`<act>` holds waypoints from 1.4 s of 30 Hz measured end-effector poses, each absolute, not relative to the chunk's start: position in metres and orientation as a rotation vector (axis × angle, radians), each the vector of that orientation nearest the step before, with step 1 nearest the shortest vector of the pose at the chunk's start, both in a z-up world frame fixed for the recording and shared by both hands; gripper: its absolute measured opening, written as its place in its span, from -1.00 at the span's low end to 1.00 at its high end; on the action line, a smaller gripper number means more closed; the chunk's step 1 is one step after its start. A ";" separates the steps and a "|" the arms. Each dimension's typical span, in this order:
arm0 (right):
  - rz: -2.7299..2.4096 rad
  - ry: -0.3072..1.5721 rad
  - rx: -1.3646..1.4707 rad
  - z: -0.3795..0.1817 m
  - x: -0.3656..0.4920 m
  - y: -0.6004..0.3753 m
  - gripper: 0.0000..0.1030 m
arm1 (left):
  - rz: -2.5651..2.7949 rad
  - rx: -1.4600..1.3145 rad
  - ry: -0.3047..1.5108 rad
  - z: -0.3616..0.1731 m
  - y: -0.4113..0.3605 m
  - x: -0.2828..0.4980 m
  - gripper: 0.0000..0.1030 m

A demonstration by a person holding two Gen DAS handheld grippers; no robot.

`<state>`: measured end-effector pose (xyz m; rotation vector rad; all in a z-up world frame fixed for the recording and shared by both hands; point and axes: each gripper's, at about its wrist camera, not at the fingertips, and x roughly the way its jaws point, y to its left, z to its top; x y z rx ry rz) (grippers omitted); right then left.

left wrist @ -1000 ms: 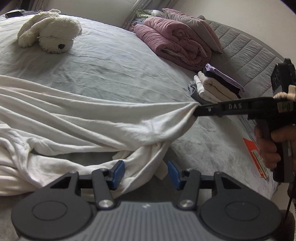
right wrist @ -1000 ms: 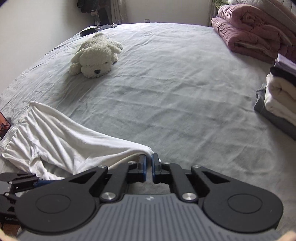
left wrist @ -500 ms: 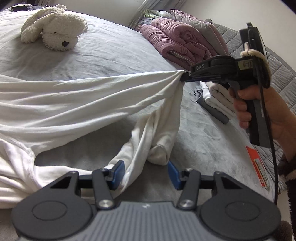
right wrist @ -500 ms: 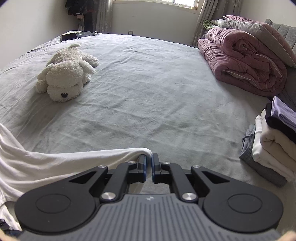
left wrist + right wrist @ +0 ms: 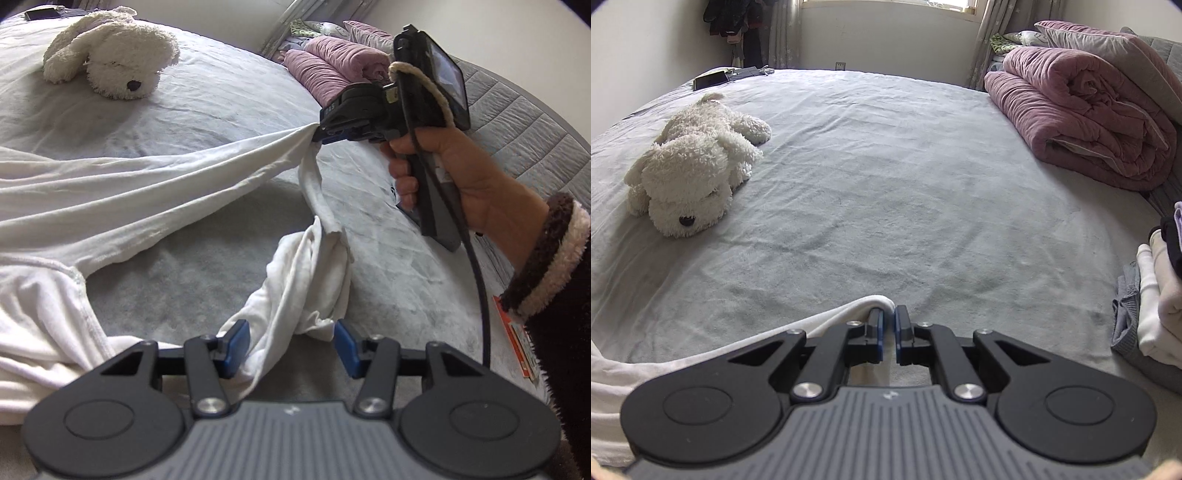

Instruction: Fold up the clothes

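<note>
Nearest in the left wrist view, the left gripper [image 5: 290,347] has its 2 blue pads standing apart, w/ a twisted hanging fold of the white garment [image 5: 147,192] draped between them; the cloth brushes the left-hand pad but isn't pinched, so this one is released. Just beyond, the garment spreads over the near side of the gray bed [image 5: 221,110], bunched at lower left, w/ 1 edge lifted into a taut ridge. That ridge ends at the right gripper [image 5: 319,134], held in a person's hand [image 5: 454,166] w/ a dark fleece-cuffed sleeve. Its jaws look nearly closed on a small tuck of fabric but are starting to ease apart; the right wrist view shows the white edge [image 5: 875,302] between the tips. Farther off lie a white plush dog [image 5: 110,62], a pink rolled quilt [image 5: 1082,110] and a stack of folded clothes [image 5: 1160,295]. Handling, as a judgement: thin, light, limp knit; it sags and twists when hung, so take it at a hem or corner, not mid-panel. Vs 1 s ago: the right gripper has carried its corner up and toward the plush dog, and the hanging fold is more twisted.
</note>
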<state>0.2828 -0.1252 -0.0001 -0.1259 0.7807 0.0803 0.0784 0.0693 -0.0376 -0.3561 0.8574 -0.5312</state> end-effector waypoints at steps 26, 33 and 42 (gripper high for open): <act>0.270 0.978 0.187 -0.038 0.124 -0.143 -0.44 | -0.344 -0.352 0.823 -0.023 0.094 0.073 0.00; 0.177 0.930 0.134 -0.023 0.109 -0.169 -0.94 | -0.291 -0.329 0.807 -0.023 0.105 0.067 0.00; -0.013 0.866 -0.018 -0.015 0.092 -0.228 -0.94 | -0.226 -0.342 0.755 -0.014 0.135 0.054 0.00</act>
